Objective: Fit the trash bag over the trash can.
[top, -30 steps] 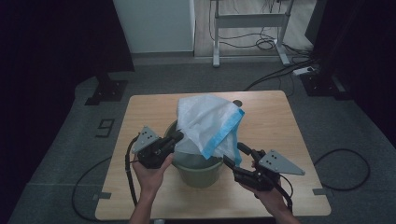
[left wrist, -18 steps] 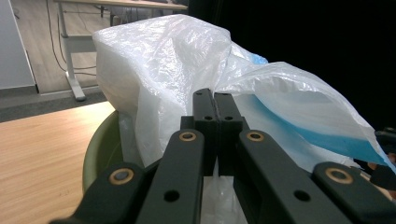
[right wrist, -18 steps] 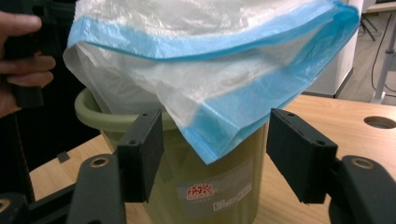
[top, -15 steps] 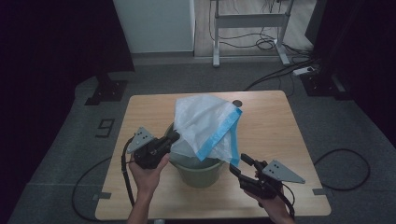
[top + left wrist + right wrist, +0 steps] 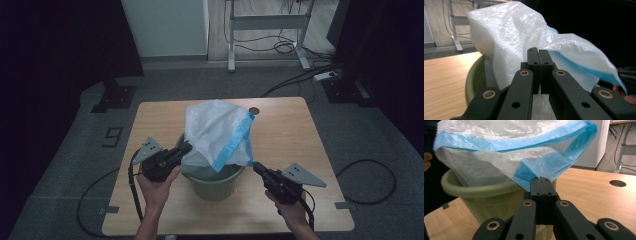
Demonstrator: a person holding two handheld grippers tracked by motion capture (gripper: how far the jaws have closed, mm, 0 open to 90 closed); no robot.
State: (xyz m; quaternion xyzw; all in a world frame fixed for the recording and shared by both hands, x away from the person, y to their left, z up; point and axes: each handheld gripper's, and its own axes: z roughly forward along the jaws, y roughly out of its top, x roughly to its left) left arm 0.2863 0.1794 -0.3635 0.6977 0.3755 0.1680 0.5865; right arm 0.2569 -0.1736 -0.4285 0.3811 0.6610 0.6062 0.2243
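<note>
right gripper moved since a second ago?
Yes. The right gripper dropped toward the table's near edge, jaws closing on the bag's blue hem.

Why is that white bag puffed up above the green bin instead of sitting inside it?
The bag isn't fitted yet: it billows above the bin, blue hem askew, pinched by the left gripper and right gripper.
</note>
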